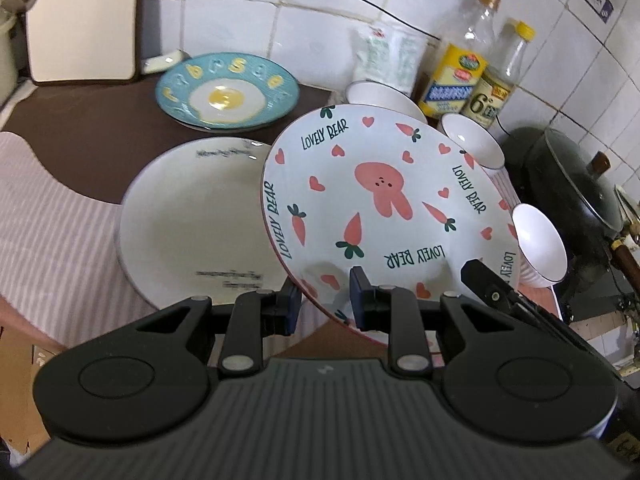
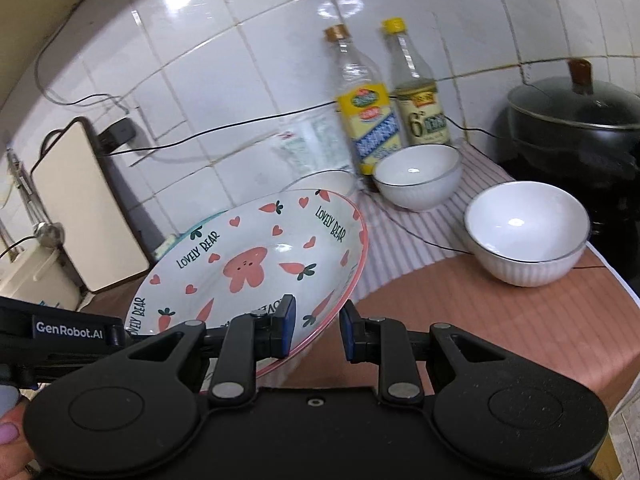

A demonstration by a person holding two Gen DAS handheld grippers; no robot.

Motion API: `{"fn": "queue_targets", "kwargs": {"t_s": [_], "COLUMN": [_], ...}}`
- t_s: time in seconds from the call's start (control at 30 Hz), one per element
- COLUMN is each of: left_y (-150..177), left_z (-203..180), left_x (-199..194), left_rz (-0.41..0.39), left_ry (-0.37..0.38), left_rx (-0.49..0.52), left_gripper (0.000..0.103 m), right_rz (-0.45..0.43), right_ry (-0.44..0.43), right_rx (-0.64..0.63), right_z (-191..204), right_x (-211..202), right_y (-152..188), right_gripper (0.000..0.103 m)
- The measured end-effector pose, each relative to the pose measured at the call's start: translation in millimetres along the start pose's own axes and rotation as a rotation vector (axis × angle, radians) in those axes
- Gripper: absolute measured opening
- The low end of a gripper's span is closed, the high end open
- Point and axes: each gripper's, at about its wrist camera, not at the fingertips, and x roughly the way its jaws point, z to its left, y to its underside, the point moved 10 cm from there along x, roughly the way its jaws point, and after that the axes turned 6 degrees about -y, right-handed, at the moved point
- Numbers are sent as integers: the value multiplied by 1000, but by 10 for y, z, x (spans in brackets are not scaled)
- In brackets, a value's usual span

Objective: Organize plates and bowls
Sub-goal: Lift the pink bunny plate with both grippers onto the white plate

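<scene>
Left tool [image 1: 325, 298] clamps the near rim of the bunny plate [image 1: 384, 200], holding it tilted above the desk [image 1: 80, 128] beside a plain white plate [image 1: 188, 220]. Right tool [image 2: 316, 328] sits open at the plate's rim; white bowls [image 2: 524, 232] stand beyond.

Bear plate [image 2: 256, 264] tilted, rim between the right gripper's [image 2: 316, 330] jaws.
</scene>
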Motion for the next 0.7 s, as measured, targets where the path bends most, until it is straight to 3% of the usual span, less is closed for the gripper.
{"fn": "queue_targets", "kwargs": {"t_s": [0.37,0.7], "left_y": [2,75], "left_z": [474,791], "left_x": [-205,-61], "left_rz": [-7,44], "left_ry": [-38,-79], "left_rx": [-51,-93], "left_gripper": [24,24], "right_rz": [42,133], "right_ry": [-48,-63], "right_rx": [-30,-16], "right_z": [454,631], "right_x": [100,337], "right_y": [104,306], "right_gripper": [28,29]}}
